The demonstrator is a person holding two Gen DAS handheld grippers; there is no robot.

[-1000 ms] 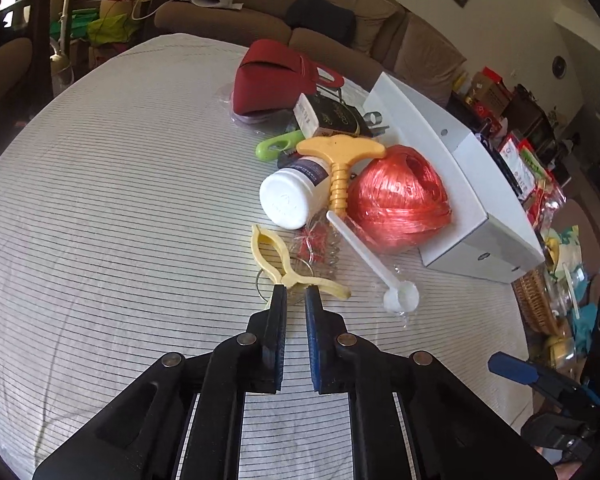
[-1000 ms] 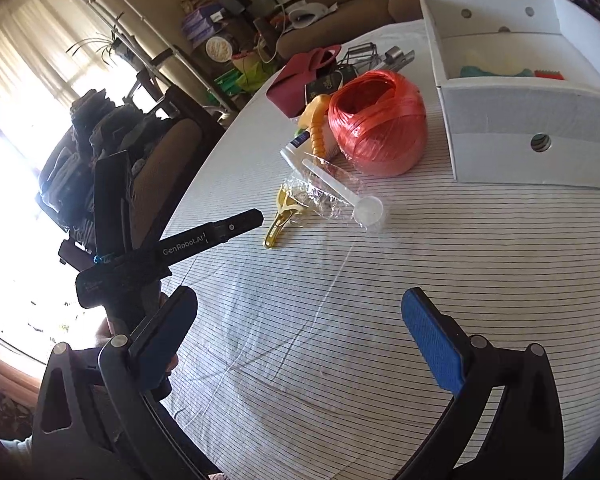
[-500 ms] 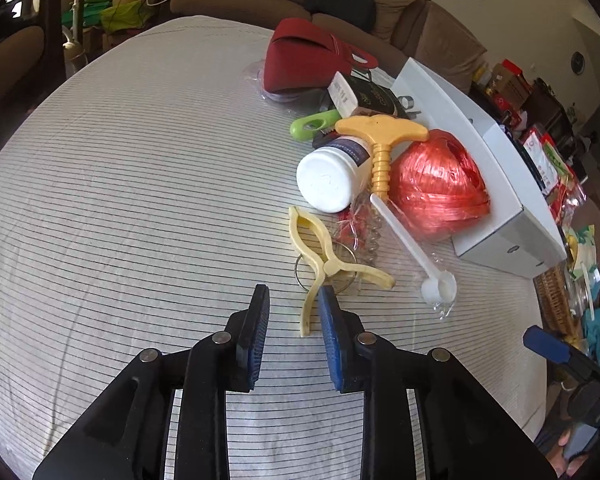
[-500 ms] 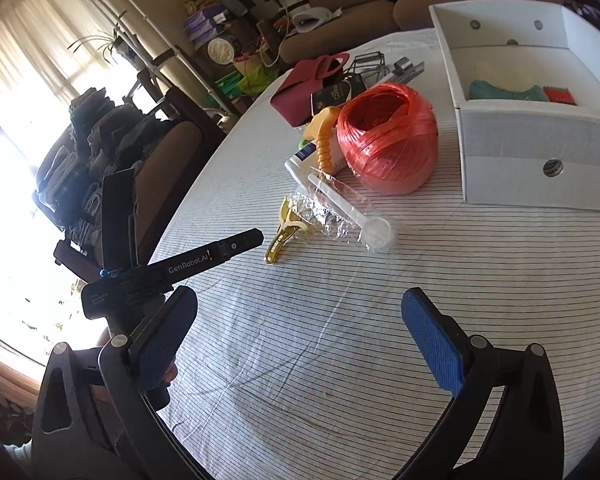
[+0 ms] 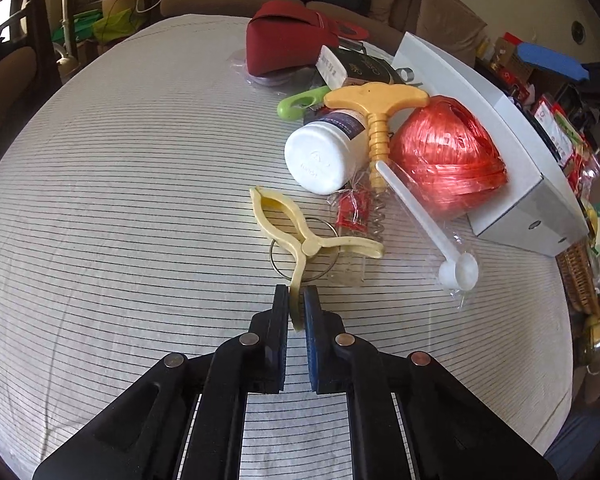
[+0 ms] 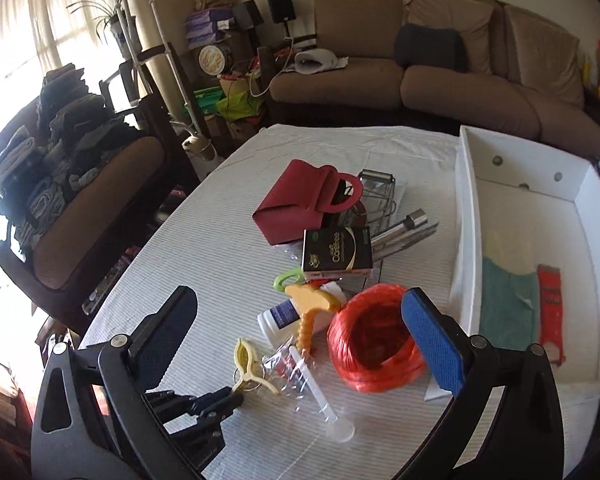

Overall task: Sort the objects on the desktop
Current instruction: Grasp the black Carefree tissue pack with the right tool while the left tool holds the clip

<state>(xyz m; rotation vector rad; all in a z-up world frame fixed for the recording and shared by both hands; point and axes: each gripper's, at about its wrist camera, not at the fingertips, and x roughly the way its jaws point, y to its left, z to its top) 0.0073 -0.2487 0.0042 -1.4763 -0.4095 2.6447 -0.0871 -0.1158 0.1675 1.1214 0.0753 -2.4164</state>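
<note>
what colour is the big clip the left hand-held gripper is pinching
Pale yellow. The clip shows best in the left wrist view, one handle between the left hand-held gripper fingers.

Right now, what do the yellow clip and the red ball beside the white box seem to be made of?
The yellow clip in the left tongs looks like moulded plastic: pale, smooth, slightly glossy, with a metal ring at its pivot. The red ball seems to be wound plastic raffia twine: flat shiny strands catching the light.

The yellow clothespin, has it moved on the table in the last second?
Cannot tell. The yellow clothespin sits the same way against the white bottle; only the left hand-held gripper has closed in, its fingers now around one handle.
</note>
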